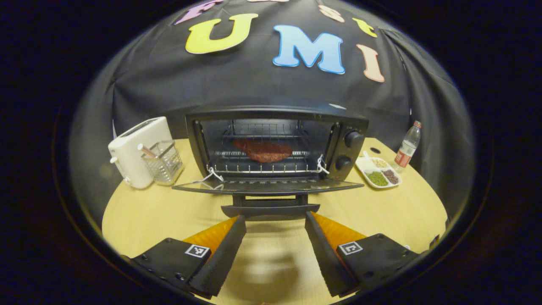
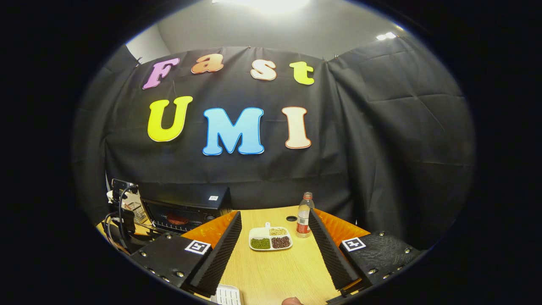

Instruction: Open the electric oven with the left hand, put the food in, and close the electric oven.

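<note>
In the left gripper view a black electric oven [image 1: 277,146] stands on the wooden table, its glass door [image 1: 267,186] lying flat open toward me. A reddish-brown piece of food [image 1: 263,150] rests on the wire rack inside. My left gripper [image 1: 275,220] is open, its fingertips on either side of the door's handle bar [image 1: 270,209], close to it but not pressing. In the right gripper view my right gripper [image 2: 275,220] is open and holds nothing, off to the right of the oven [image 2: 186,209], where the food [image 2: 177,219] shows inside.
A white toaster [image 1: 137,150] and a clear wire-mesh holder [image 1: 163,161] stand left of the oven. A white divided dish of beans [image 1: 378,171] [image 2: 270,238] and a plastic bottle [image 1: 407,148] [image 2: 303,220] sit to its right. The other gripper's camera and cables [image 2: 120,212] show at left.
</note>
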`<state>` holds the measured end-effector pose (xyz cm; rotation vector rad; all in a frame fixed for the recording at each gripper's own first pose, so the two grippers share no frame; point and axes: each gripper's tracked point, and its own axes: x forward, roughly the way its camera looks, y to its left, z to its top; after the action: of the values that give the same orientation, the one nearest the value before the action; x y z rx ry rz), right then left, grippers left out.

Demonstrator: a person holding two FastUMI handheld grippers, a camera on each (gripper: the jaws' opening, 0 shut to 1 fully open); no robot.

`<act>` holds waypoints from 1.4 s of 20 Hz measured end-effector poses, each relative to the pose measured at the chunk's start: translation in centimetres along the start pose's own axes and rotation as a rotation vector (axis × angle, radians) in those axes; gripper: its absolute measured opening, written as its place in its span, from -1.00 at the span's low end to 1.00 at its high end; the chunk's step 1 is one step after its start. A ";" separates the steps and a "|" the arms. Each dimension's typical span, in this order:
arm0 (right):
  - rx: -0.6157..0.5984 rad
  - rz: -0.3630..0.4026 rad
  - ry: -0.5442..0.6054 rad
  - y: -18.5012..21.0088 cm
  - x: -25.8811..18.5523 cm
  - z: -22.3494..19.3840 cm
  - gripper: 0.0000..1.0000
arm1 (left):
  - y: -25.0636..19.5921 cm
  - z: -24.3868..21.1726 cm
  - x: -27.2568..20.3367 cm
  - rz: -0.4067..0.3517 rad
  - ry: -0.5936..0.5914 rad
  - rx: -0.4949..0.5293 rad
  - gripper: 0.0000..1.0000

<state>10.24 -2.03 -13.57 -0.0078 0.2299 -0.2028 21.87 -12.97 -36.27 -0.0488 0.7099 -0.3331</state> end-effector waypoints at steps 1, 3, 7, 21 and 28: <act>-0.001 -0.001 0.003 0.1 0.0 0.0 0.93 | 0.0 0.8 0.1 -0.001 -0.014 0.015 0.90; 0.000 -0.002 0.005 0.4 -0.2 0.0 0.93 | 0.0 2.5 0.2 -0.004 -0.041 0.031 0.80; -0.013 -0.008 0.009 0.9 0.2 -0.2 0.93 | 0.3 6.3 1.5 -0.009 -0.104 0.054 0.89; 0.041 0.170 -0.047 3.3 -2.9 2.8 0.93 | 1.9 13.1 -13.5 0.097 -0.387 0.010 0.99; 0.051 0.270 -0.046 1.1 -7.3 2.8 0.93 | -1.0 12.3 -27.3 0.196 -0.524 -0.033 0.89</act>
<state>4.09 0.46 -9.22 0.0691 0.1775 0.0604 10.22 -6.11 -9.55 -0.0927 0.1969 -0.1104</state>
